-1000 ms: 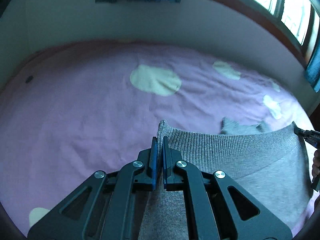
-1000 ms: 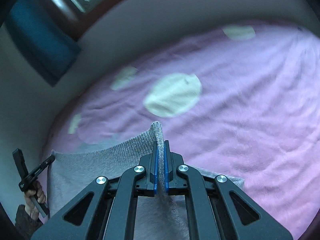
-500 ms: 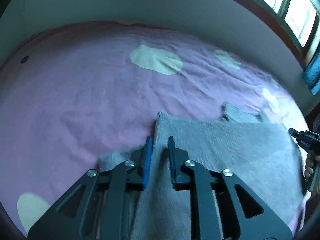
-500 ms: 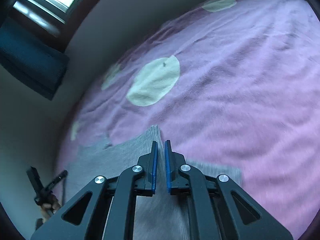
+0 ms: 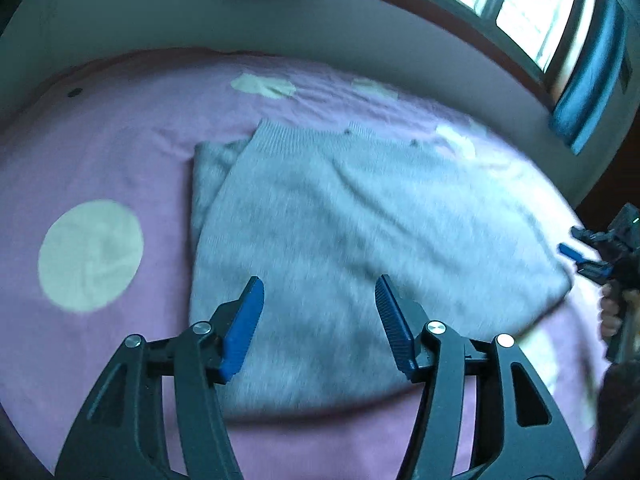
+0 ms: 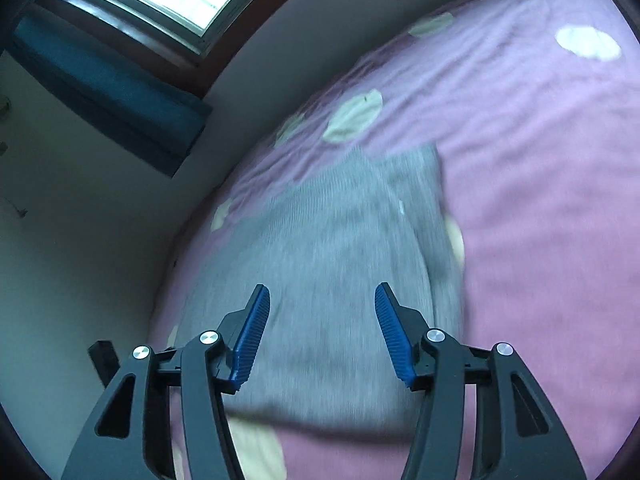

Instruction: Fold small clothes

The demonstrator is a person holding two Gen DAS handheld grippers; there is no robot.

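Grey sweater (image 5: 360, 232) lies folded on the bed (image 5: 100, 152), my left claw (image 5: 318, 320) and right claw (image 6: 322, 330) opening empty above it; next I need fresh edges for another fold.

Pink bed cover (image 5: 120, 152) with pale dots, folded grey sweater (image 5: 352, 216) flat on it

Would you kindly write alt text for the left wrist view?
A grey sweater lies folded on a pink bedspread with pale dots. The left gripper hangs over its near edge, jaws opening with nothing held. The right gripper shows at the right edge.
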